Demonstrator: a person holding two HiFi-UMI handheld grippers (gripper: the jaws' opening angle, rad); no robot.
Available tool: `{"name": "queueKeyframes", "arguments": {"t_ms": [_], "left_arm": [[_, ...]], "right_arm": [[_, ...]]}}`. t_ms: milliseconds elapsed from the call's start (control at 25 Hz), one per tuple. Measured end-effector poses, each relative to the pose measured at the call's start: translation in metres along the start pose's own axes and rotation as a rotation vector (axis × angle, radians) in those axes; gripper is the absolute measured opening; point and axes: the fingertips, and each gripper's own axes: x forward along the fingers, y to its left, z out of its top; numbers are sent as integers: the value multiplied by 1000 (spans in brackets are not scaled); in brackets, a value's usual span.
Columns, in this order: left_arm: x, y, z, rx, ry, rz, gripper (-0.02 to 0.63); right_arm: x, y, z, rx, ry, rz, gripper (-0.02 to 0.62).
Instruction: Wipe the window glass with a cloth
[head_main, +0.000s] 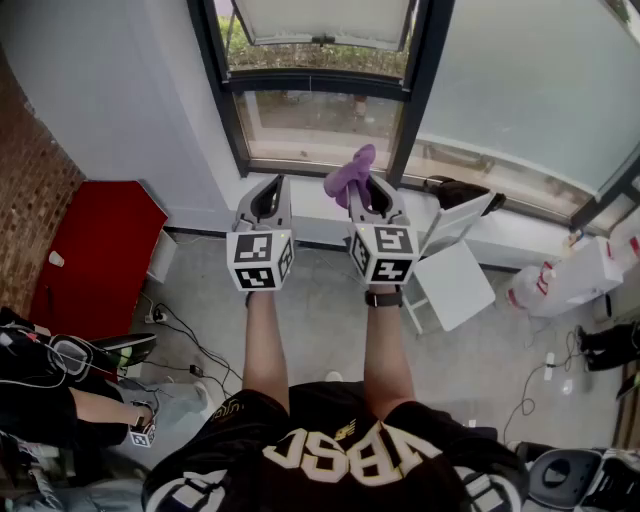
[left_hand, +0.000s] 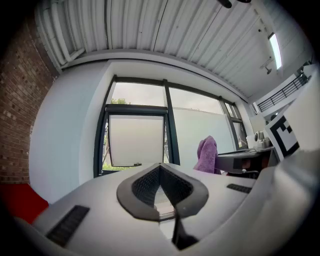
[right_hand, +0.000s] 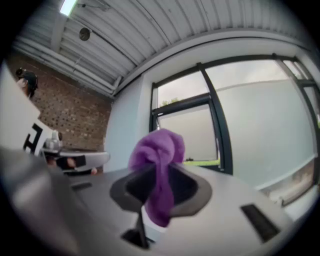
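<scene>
A purple cloth (head_main: 350, 174) (right_hand: 159, 165) is pinched in my right gripper (head_main: 367, 193) (right_hand: 161, 187), which is shut on it; the cloth bunches above the jaws and hangs down between them. It also shows in the left gripper view as the purple cloth (left_hand: 206, 155) to the right. My left gripper (head_main: 268, 195) (left_hand: 161, 186) is beside it, shut with its pads together and nothing held. Both point at the window glass (head_main: 315, 125) (left_hand: 136, 140) (right_hand: 192, 135), a dark-framed pane ahead with its top sash (head_main: 325, 20) tilted open. Neither gripper touches the glass.
A wide frosted pane (head_main: 540, 80) fills the right. A red panel (head_main: 100, 250) leans on the brick wall at left. A white side table (head_main: 455, 285) stands right of my arms. Cables (head_main: 190, 345) lie on the floor; a seated person (head_main: 60, 400) is lower left.
</scene>
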Motion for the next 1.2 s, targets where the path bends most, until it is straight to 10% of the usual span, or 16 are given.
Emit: {"name": "queueKeyframes", "arguments": {"t_ms": [760,1200], "left_arm": [[15,-16,-57,21,74,-3,23],[92,81,-90,-77,36,20,23]], "right_arm": [[0,-7,-54,54,40,95,89],[119,23,-107,-1,99,164,89]]}}
